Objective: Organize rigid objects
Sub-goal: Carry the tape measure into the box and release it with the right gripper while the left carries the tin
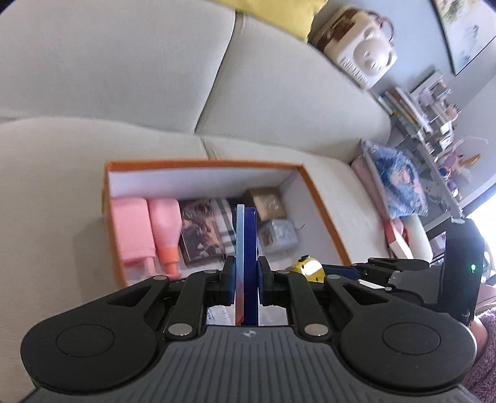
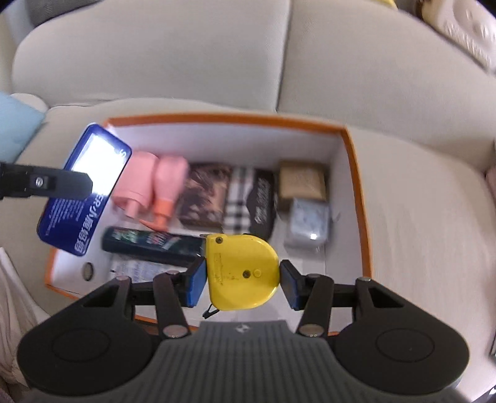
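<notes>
**Two grippers, two finds, one orange box**

I hold both tools over the orange box (image 2: 356,173) that sits on the pale sofa (image 1: 124,77). My left gripper (image 1: 246,277) is clamped on a flat blue tin (image 1: 247,248), seen edge-on between the blue pads (image 1: 229,280) in its own camera; the jaws stand narrow, pressed against both faces of the tin. From the right wrist view the same tin hangs tilted above the box's near-left corner, its printed blue side toward the lens and a bright glare across its upper half.

My right gripper (image 2: 243,280) grips a yellow tape measure (image 2: 241,272) across its width, jaws about half spread and both pads touching the case. It hovers above the box's front edge, a short black strap dangling beneath it.

Inside the box, along the far wall, lie two pink bottles (image 2: 155,183) side by side, caps pointing toward me. Right of them come a dark brown patterned packet (image 2: 204,192), a plaid item (image 2: 240,198), a black case (image 2: 263,201), then a tan box (image 2: 302,179) with a grey-blue packet (image 2: 310,223) just in front of it. A long dark pack (image 2: 152,245) lies crosswise nearer the front, beside a printed sheet (image 2: 136,269) and a small round piece (image 2: 89,270) on the white floor.

A yellow cushion (image 1: 279,15) and a pig-faced bag (image 1: 356,49) rest on the sofa back.
</notes>
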Demonstrator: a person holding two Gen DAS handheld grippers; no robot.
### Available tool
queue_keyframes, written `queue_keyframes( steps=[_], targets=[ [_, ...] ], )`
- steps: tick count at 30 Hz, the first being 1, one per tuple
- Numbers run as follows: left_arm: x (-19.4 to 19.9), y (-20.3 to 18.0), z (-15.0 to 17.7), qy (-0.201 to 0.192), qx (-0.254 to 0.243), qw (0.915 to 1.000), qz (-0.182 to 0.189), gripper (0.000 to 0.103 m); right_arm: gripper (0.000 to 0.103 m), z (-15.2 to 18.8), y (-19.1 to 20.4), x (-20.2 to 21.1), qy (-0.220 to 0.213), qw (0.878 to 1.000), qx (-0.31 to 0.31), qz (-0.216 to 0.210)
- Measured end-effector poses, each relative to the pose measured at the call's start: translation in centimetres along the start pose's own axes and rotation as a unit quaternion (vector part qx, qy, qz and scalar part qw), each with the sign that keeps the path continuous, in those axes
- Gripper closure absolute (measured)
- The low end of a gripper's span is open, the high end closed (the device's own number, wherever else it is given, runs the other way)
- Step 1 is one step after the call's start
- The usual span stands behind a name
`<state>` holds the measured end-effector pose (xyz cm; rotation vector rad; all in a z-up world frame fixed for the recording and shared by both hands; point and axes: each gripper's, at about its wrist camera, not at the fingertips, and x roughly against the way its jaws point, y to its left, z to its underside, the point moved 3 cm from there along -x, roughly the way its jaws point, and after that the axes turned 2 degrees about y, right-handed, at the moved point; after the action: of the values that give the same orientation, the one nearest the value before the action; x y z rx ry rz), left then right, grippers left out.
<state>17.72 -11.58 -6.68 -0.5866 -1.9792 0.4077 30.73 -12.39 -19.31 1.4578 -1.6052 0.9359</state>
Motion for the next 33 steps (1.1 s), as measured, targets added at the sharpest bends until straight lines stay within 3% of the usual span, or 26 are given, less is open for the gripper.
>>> queue_keyframes(
  steps=[10, 18, 29, 33],
  targets=[
    [-4.7, 1.2, 0.0, 0.050, 0.016, 0.9986, -0.005, 0.089, 0.051, -0.6, -0.8, -8.5, 0.106, 0.994, -0.020, -0.028],
    [-6.6, 2.8, -0.2, 0.074, 0.030, 0.9968, -0.007, 0.089, 0.050, -1.4, -0.3, -11.2, 0.150, 0.988, -0.023, -0.037],
    [-6.9, 2.3, -0.3, 0.087, 0.029, 0.9958, 0.000, 0.089, 0.048, -1.4, -0.1, -10.3, 0.121, 0.991, -0.029, -0.044],
    [-7.7, 0.6, -0.1, 0.106, 0.003, 0.9943, 0.013, 0.089, 0.048, -1.0, -1.0, -7.5, 0.071, 0.997, -0.038, -0.012]
  ],
)
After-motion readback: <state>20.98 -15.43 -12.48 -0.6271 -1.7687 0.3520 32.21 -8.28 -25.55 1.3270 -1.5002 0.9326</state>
